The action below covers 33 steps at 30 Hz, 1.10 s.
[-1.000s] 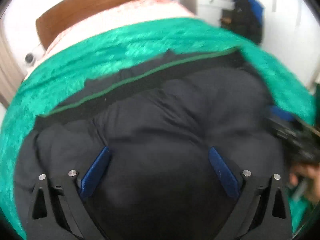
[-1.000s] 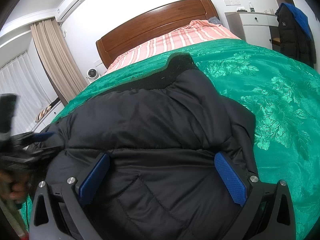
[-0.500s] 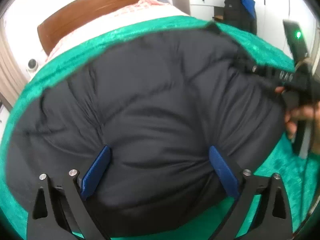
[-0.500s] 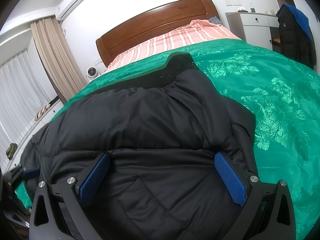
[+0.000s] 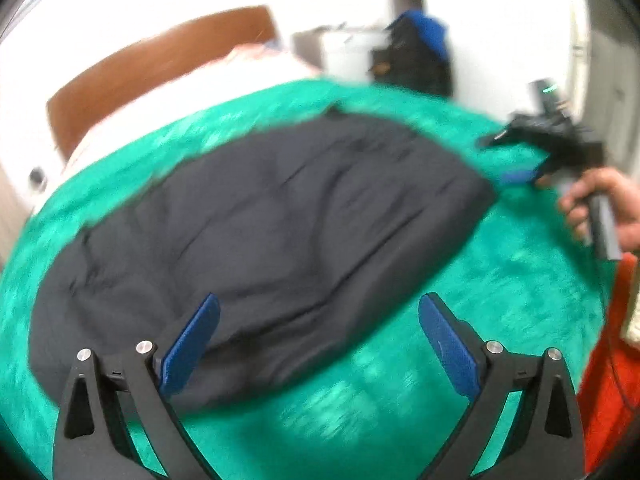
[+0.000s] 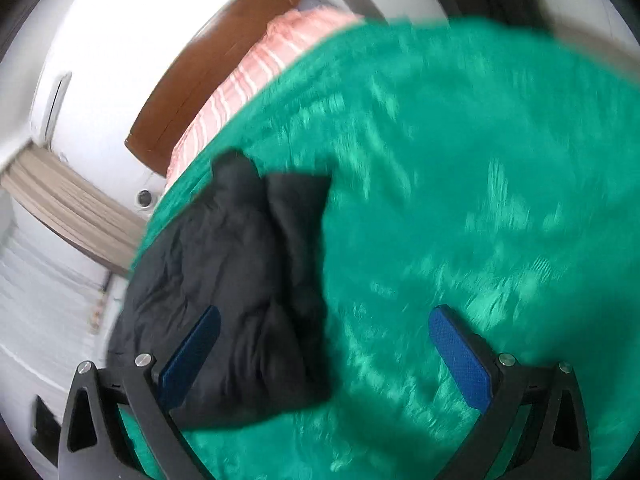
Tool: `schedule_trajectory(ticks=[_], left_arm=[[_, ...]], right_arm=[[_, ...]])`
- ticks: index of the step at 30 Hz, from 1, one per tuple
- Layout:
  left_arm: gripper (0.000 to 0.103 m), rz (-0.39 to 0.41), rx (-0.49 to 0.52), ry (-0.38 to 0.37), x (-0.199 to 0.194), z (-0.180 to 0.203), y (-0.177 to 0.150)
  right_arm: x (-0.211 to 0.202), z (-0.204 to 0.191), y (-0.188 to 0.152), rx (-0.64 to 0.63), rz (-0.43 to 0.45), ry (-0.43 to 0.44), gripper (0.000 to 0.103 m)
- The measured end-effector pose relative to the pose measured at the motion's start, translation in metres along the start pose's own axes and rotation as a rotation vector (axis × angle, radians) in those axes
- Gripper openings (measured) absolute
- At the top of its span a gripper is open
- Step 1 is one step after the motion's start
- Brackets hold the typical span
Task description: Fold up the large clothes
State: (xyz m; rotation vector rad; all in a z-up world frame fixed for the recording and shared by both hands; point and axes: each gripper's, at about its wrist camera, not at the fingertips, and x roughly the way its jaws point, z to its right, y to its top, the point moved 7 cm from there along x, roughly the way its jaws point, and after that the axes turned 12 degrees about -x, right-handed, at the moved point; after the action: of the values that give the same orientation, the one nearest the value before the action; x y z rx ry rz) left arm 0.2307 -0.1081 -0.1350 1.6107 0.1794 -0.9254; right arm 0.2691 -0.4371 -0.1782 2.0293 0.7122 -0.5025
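A black padded jacket (image 5: 272,216) lies folded on the green bedspread (image 5: 500,280). My left gripper (image 5: 320,340) is open and empty above the jacket's near edge. The right gripper shows in the left wrist view (image 5: 536,156), held in a hand off the jacket's right corner. In the right wrist view the jacket (image 6: 240,280) lies to the left, and my right gripper (image 6: 328,360) is open and empty over the jacket's right edge and the green bedspread (image 6: 460,180). Both views are blurred.
A wooden headboard (image 5: 160,64) and a striped pink sheet (image 6: 280,48) are at the far end. A white cabinet (image 5: 344,52) with a dark coat hung beside it (image 5: 420,52) stands at the back right. Curtains (image 6: 60,200) are at left.
Both grippers have pulled back and up from the jacket, which now looks smaller. The right gripper has swung right, off the jacket and over the bedspread. Both stay open.
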Motion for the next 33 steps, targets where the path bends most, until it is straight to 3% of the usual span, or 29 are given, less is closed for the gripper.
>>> schedule_trajectory(ticks=[2,4,6,8,9,10,11,13,15,19,21,23,25,28,31,33], left_arm=[[0.1,-0.014,0.068,-0.033,0.022,0.022,0.002],[0.1,-0.091,0.082,-0.051,0.05,0.029,-0.009],[0.1,-0.186,0.065,-0.045,0.082,0.028,-0.022],[0.102,-0.195,0.041,-0.054,0.09,0.029,-0.023],[0.102,-0.207,0.013,-0.071,0.09,0.028,-0.02],[0.102,-0.218,-0.018,-0.098,0.089,0.027,-0.018],[0.102,-0.228,-0.048,-0.128,0.088,0.025,-0.016],[0.102,-0.242,-0.095,-0.178,0.089,0.019,-0.011],[0.102,-0.251,-0.162,-0.233,0.088,0.014,-0.004],[0.102,-0.254,-0.255,-0.299,0.083,0.002,0.011],[0.1,-0.274,-0.34,-0.364,0.067,-0.015,0.021],[0.1,-0.223,-0.421,-0.43,0.029,-0.047,0.034],[0.1,-0.148,-0.455,-0.41,-0.008,-0.089,0.041],[0.101,-0.053,-0.549,-0.304,-0.06,-0.179,0.041],[0.101,-0.019,-0.664,-0.153,-0.085,-0.257,0.021],[0.101,-0.012,-0.735,-0.112,-0.091,-0.291,0.009]], right_arm=[[0.006,-0.012,0.001,-0.013,0.004,0.061,0.103],[0.021,-0.031,0.005,-0.04,-0.013,0.138,0.103],[0.048,-0.036,0.005,-0.074,-0.095,0.12,0.103],[0.067,-0.037,0.006,-0.074,-0.111,0.08,0.101],[0.07,-0.041,0.009,-0.069,-0.117,0.1,0.094],[0.075,-0.05,0.01,-0.049,-0.145,0.175,0.05],[0.079,-0.06,0.011,0.011,-0.181,0.273,0.037],[0.068,-0.08,0.022,-0.05,-0.159,0.262,0.031],[0.045,-0.118,0.037,-0.137,-0.108,0.287,0.031],[0.014,-0.207,0.055,-0.329,-0.039,0.254,0.03],[0.006,-0.263,0.053,-0.443,-0.018,0.229,0.03],[0.004,-0.305,0.048,-0.54,-0.002,0.192,0.03],[0.009,-0.35,0.034,-0.643,0.01,0.154,0.03],[0.027,-0.409,0.0,-0.772,0.017,0.13,0.03],[0.06,-0.459,-0.049,-0.926,0.014,0.109,0.031],[0.092,-0.486,-0.098,-1.041,-0.002,0.097,0.031]])
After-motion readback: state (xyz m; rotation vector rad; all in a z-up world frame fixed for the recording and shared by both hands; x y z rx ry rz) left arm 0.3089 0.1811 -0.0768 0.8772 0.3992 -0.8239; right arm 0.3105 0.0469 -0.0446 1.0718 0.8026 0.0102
